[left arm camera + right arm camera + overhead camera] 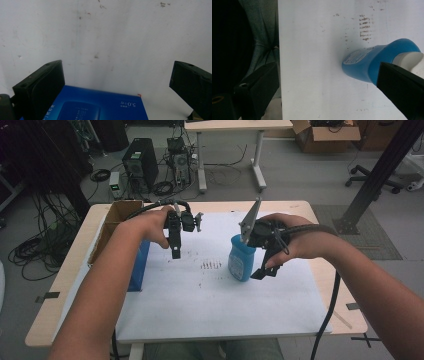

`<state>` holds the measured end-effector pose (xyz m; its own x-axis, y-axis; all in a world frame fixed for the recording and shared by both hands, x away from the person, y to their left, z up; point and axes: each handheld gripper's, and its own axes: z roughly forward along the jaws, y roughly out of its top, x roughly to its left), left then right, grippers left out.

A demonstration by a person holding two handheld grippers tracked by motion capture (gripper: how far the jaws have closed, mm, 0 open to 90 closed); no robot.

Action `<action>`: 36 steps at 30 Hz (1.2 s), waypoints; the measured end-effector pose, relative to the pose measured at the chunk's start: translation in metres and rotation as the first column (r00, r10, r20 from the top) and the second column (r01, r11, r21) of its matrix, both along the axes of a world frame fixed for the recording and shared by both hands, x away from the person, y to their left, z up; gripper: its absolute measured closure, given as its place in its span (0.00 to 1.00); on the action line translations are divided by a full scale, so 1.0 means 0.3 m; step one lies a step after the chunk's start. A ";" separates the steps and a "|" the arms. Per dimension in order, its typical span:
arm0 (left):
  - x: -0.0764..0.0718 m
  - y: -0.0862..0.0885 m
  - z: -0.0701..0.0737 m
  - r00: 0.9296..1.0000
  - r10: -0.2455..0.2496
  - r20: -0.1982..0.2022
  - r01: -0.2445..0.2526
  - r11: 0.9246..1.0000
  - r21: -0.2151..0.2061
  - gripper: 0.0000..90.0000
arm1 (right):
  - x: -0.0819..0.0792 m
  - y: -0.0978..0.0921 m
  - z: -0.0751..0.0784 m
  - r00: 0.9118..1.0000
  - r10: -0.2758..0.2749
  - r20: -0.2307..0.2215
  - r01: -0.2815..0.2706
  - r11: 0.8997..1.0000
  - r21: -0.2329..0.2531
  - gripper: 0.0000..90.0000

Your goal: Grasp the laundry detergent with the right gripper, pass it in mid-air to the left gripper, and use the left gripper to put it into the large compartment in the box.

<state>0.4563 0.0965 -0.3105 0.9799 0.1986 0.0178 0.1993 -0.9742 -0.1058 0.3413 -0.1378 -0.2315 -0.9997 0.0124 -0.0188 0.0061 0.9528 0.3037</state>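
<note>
White paper-covered surface (210,305), both grippers raised over it.
Left gripper (175,251) and right gripper (263,270) fingers spread wide, empty; upright blue plastic bottle (241,258) beside right fingers, perhaps touching — a nudge could topple it.

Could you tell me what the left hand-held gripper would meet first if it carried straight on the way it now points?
Probably the white sheet on the table: the left hand-held gripper points down at it with jaws open. The blue box lies low between them, though depth is unclear.
</note>
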 end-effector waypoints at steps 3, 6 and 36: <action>-0.001 -0.002 0.001 1.000 0.000 0.001 0.000 1.000 -0.003 0.00 | 0.003 0.000 0.000 1.000 0.001 0.000 -0.001 1.000 -0.004 0.05; -0.003 -0.003 0.002 1.000 -0.003 0.000 0.003 1.000 -0.006 0.00 | 0.003 0.001 0.004 1.000 -0.003 0.001 0.003 1.000 -0.001 0.05; -0.025 -0.003 0.014 1.000 -0.014 0.004 0.014 1.000 0.005 0.00 | -0.009 -0.012 -0.016 1.000 -0.013 -0.005 0.013 1.000 -0.019 0.05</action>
